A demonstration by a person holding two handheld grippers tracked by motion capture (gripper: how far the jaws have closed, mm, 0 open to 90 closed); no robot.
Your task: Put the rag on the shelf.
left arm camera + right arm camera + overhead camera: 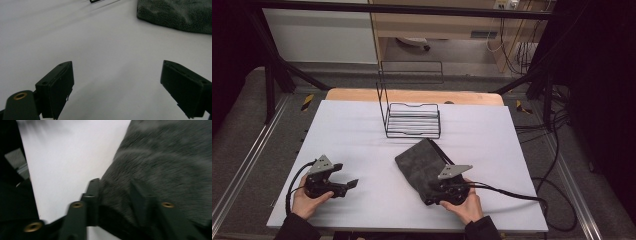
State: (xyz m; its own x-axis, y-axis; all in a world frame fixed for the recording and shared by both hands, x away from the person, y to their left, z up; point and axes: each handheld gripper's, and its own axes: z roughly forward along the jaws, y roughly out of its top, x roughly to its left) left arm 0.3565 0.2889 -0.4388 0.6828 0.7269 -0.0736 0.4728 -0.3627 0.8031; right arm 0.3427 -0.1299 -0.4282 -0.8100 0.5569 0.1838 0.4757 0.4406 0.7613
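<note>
Jaws: left gripper (353,183) wide, empty; right gripper (113,195) part-open astride towel (424,167) edge. Towel lies flat; rack (412,120) unloaded.

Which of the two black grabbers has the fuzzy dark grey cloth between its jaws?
The right gripper: the dark grey cloth lies between its jaws. The left gripper stands open over the bare white tabletop.

your high view is evenly lit from above: the white table (362,130) reads bright while the surroundings fall into darkness, and shadows under things are soft. your left gripper view is sharp and pale, slightly grey toward its corners. your right gripper view is smeared by motion blur, the dark cloth (162,162) fuzzy.
</note>
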